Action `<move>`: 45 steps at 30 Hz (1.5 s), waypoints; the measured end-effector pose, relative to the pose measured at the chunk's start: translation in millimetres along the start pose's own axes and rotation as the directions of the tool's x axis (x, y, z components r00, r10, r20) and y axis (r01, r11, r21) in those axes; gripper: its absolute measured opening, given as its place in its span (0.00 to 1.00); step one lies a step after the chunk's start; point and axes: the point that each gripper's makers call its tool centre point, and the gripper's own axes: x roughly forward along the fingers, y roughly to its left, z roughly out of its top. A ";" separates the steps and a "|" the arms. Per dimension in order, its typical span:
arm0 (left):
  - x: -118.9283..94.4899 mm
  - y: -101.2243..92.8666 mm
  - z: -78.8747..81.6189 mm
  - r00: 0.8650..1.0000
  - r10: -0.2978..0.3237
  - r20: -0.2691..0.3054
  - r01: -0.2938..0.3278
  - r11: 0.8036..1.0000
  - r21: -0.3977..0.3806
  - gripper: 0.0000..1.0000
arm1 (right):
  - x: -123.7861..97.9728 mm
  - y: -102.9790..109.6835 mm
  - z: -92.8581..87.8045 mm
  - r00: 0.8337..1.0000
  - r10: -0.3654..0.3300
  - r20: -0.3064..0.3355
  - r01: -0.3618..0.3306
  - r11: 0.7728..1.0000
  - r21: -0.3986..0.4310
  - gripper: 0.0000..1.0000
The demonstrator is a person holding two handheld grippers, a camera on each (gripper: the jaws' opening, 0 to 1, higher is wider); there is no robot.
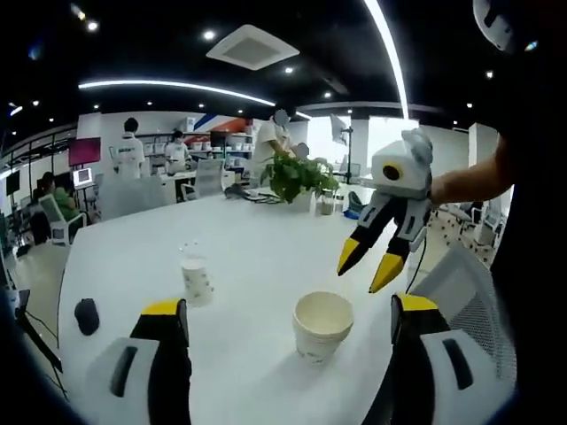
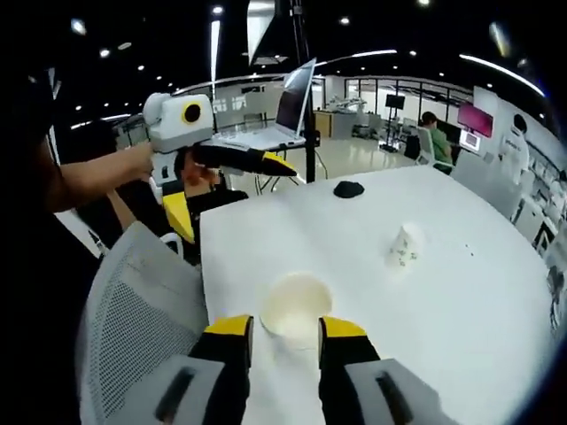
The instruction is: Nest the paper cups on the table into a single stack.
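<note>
The left hand-held gripper (image 1: 288,319) has 2 broad jaws, grey-white with a dark slot in each, black along the inner faces and capped with yellow tips. From the right gripper view it (image 2: 226,190) shows a white boxy body with a yellow ring around a dark circle on its side, and long black jaws ending in yellow.

The right hand-held gripper (image 2: 285,335) matches: grey jaw housings with dark slots, black inner faces, yellow caps. In the left gripper view it (image 1: 368,264) has a white rounded body and black jaws with pointed yellow tips.
</note>
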 end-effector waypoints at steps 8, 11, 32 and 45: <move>19.2 18.4 9.9 1.000 -0.005 0.020 0.004 1.000 0.012 0.93 | -18.8 -13.1 -5.1 0.990 -0.092 0.107 0.081 0.991 0.104 0.43; 27.0 25.9 12.5 1.000 -0.017 0.021 0.017 1.000 0.023 0.94 | -24.8 -19.9 -8.2 0.982 -0.134 0.131 0.120 0.987 0.109 0.51; 82.8 89.9 3.7 1.000 0.014 0.012 -0.015 1.000 0.023 0.98 | -54.9 -53.6 -46.4 0.938 -0.293 0.186 0.268 0.952 0.149 0.80; 110.1 108.0 -7.4 0.998 0.036 -0.043 -0.036 0.999 -0.008 0.95 | -53.5 -54.3 -59.0 0.918 -0.339 0.207 0.308 0.936 0.169 0.94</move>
